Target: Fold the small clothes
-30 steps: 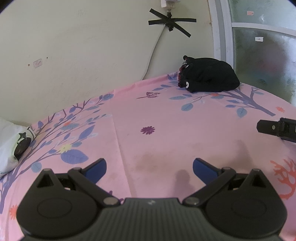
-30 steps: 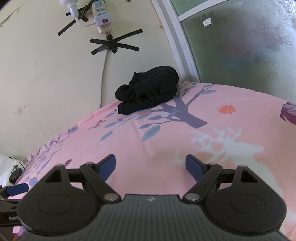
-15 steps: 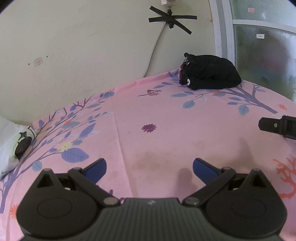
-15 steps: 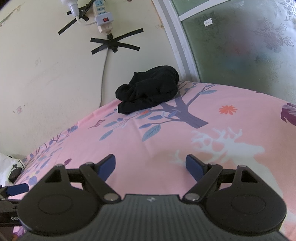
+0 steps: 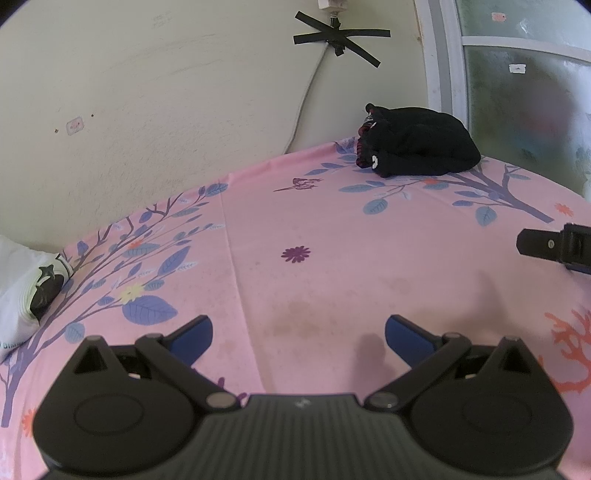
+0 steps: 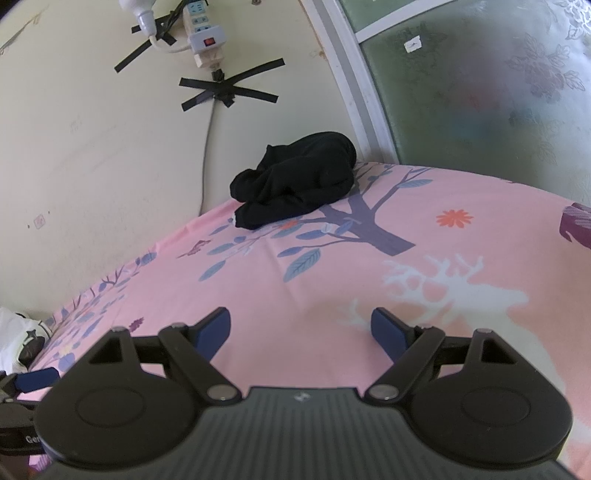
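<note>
Both grippers, left gripper point(image 5: 298, 332) and right gripper point(image 6: 301, 328), hovered with fingers apart, empty. Black clothes point(image 6: 295, 184) sat far off by the wall, unreached.

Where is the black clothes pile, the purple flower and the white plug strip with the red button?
black clothes pile point(image 6: 295, 181), right wrist view, middle of the bundle.
purple flower point(image 5: 295, 254), left wrist view, centre of the flower printed on the sheet.
white plug strip point(image 6: 204, 29), right wrist view, its body above the red switch.

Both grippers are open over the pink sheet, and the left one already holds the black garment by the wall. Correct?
Not quite. The left gripper holds nothing: the left wrist view shows the black garment lying far ahead by the wall. Both grippers are indeed open, the right gripper too.
</note>
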Demonstrator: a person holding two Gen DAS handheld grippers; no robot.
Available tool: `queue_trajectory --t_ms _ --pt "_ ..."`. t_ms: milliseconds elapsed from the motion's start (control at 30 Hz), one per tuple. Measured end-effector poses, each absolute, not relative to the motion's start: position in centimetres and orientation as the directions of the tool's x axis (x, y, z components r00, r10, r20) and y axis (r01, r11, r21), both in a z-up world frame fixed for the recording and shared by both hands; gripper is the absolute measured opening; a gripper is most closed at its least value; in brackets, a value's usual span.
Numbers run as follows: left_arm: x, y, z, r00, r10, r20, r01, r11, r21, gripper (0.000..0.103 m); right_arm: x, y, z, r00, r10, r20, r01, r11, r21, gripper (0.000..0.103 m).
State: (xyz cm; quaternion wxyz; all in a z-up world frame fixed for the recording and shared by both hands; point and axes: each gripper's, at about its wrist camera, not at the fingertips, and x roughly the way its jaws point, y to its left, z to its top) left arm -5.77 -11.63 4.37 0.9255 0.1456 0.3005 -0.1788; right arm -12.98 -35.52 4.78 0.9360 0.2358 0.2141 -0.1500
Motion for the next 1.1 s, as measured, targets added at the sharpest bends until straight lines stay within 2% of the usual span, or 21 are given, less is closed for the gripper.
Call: queue_trajectory --t_ms 1100 --pt "-5.68 -11.56 4.27 0.75 -0.255 -0.611 0.433 0.887 0.16 0.103 -13.03 -35.66 4.75 0.865 -0.177 -0.47 0.378 0.846 0.377 0.078"
